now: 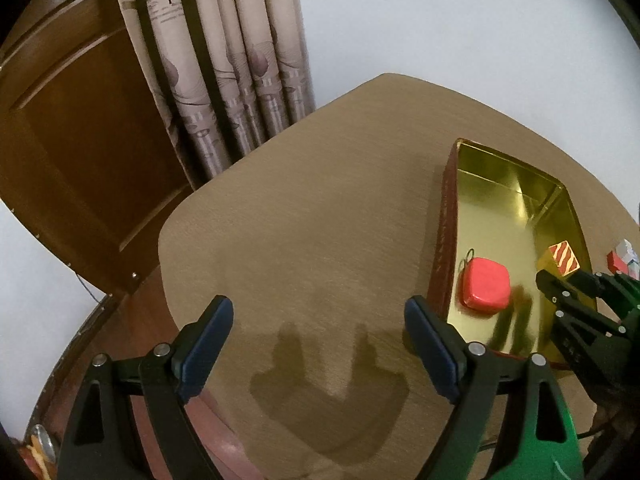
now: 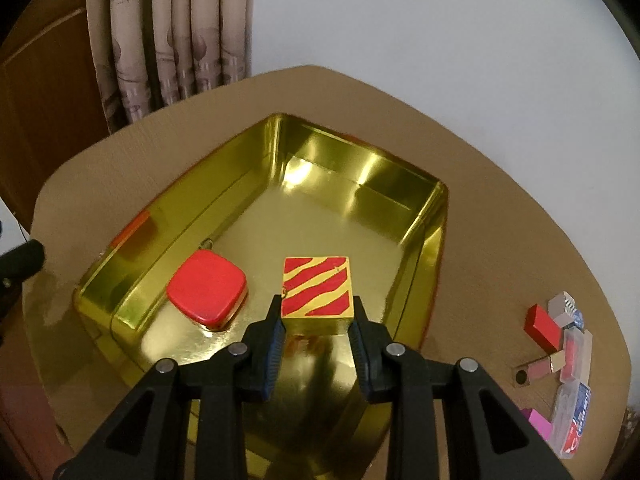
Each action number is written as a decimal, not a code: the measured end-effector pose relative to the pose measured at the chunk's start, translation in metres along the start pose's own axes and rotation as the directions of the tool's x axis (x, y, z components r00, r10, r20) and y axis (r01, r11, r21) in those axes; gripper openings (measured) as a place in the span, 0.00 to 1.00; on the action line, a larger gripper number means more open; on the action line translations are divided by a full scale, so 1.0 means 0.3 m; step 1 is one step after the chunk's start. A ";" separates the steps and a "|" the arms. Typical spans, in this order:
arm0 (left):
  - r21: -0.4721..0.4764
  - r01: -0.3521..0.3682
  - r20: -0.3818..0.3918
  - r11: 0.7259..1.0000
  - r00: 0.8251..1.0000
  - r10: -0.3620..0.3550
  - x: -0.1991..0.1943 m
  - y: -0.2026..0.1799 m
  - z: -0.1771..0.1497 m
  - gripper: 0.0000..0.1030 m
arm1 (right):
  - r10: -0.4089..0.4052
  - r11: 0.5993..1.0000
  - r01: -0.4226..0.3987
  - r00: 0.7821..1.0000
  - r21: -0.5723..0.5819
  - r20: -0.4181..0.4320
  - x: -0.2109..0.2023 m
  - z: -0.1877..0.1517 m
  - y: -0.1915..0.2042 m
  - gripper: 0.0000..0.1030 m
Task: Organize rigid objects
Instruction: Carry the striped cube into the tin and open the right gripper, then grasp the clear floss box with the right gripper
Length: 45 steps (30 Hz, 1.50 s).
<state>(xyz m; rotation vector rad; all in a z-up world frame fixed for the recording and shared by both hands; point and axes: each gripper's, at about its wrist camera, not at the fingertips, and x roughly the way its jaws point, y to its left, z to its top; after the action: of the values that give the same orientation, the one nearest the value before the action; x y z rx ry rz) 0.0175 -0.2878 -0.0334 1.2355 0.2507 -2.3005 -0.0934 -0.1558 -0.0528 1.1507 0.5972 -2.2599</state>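
Note:
A gold tin box (image 2: 424, 216) stands open on the brown table. A flat red rounded piece (image 2: 206, 290) lies on its floor at the near left. My right gripper (image 2: 318, 320) is shut on a gold block with red stripes (image 2: 318, 288) and holds it inside the box, just above the floor. In the left wrist view the box (image 1: 448, 232), the red piece (image 1: 486, 286) and the striped block (image 1: 562, 260) show at the right, with the right gripper (image 1: 554, 280) reaching in. My left gripper (image 1: 320, 320) is open and empty over the bare table left of the box.
Several loose pieces lie on the table right of the box: a red block (image 2: 542, 326), a grey piece (image 2: 562, 308), a pink block (image 2: 540, 424) and clear plastic cases (image 2: 572, 420). A curtain (image 1: 216, 60) and a wooden door (image 1: 76, 132) stand behind the table.

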 end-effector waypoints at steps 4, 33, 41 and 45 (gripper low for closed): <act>-0.011 0.008 -0.008 1.000 1.000 -0.008 0.003 0.007 0.002 0.83 | 0.002 1.000 -0.001 1.000 0.006 -0.029 0.036 0.002 -0.001 0.29; -0.018 0.014 -0.037 1.000 0.999 -0.015 0.027 0.005 0.003 0.83 | 0.043 0.992 -0.051 0.996 0.112 0.073 -0.125 -0.069 -0.081 0.55; 0.002 0.006 -0.036 1.000 0.999 -0.006 0.027 -0.014 -0.008 0.83 | -0.085 0.970 0.061 0.992 0.235 0.093 -0.242 -0.217 -0.360 0.60; 0.021 0.000 -0.036 1.000 0.999 0.000 0.031 -0.025 -0.015 0.83 | -0.167 0.930 0.140 0.985 0.340 0.050 -0.270 -0.317 -0.583 0.61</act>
<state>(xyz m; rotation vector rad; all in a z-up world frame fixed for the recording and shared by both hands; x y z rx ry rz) 0.0125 -0.2829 -0.0441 1.2879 0.2398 -2.2882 -0.1069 0.0548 -0.0116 1.2000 0.2843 -2.6017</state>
